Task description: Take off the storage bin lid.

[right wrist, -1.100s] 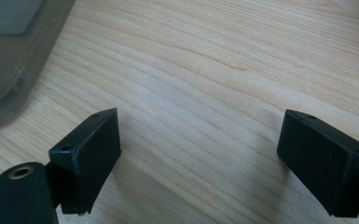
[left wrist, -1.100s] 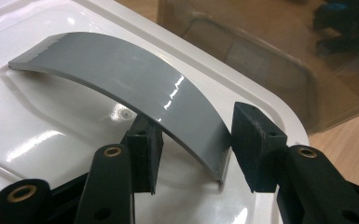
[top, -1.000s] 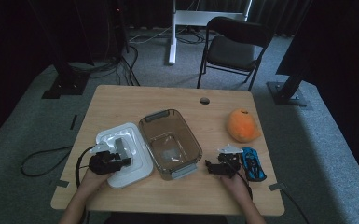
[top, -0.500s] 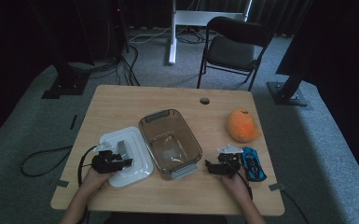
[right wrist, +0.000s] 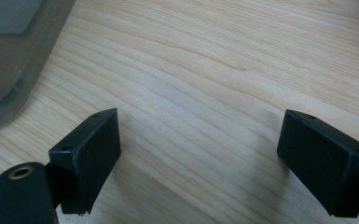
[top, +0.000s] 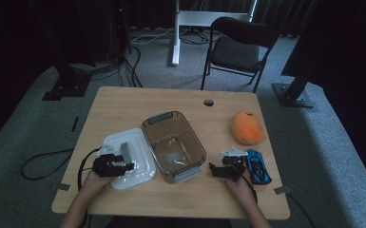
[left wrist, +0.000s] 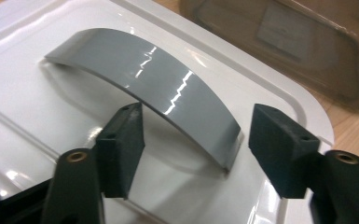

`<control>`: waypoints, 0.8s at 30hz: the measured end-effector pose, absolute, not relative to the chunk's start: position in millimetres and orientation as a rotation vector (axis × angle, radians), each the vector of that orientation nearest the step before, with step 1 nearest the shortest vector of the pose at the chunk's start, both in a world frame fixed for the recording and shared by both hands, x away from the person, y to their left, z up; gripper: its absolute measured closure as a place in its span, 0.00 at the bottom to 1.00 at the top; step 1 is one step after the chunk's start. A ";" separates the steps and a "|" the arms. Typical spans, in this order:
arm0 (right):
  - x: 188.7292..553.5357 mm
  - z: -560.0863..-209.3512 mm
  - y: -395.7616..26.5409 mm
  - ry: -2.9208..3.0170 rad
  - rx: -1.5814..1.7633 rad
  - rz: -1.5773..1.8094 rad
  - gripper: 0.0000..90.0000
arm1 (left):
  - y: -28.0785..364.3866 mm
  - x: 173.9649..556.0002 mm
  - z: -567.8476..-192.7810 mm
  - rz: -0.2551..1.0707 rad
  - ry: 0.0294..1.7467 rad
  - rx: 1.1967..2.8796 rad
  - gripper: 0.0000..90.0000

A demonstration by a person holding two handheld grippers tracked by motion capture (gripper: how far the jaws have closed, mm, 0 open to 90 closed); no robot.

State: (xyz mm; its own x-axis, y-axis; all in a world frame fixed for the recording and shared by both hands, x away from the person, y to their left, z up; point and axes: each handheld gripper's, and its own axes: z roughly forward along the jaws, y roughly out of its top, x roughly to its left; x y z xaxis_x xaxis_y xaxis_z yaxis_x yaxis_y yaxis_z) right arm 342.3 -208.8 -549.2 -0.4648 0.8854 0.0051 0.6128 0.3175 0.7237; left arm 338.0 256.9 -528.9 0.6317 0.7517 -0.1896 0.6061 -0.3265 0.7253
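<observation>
The left gripper (left wrist: 196,140) hovers over the white lid (top: 135,156), its fingers (left wrist: 121,147) just parted and released, the grey handle (left wrist: 154,88) between them, untouched; the lid lies flat on the surface (top: 123,102) beside the clear box (top: 173,145); the handle is a glossy arched strip; the right gripper (right wrist: 200,158) gapes over bare wood; the lid's near edge is cut off.

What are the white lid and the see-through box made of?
The white lid looks like glossy hard plastic: light glints off it and its grey handle. The box looks like smoky clear plastic, since the table shows through its walls.
</observation>
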 end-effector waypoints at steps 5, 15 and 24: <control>342.3 -549.1 -208.8 2.196 1.330 0.944 0.14 | 261.0 335.2 -528.0 0.211 1.071 2.040 0.29; 342.3 -549.1 -208.8 2.196 1.331 0.944 0.14 | 274.1 324.2 -525.2 0.334 1.182 2.016 0.10; 342.3 -549.2 -208.9 2.195 1.332 0.945 0.14 | 297.8 313.1 -522.4 0.428 1.315 1.938 0.00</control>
State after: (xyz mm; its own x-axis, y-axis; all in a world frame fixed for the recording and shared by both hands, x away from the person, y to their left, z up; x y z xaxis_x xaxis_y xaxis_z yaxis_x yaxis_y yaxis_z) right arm 342.3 -208.9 -549.2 -0.4642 0.8857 0.0058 0.6129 0.3165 0.7240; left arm 313.1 297.8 -522.4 0.4183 0.8991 -0.1289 0.6513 -0.1980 0.7325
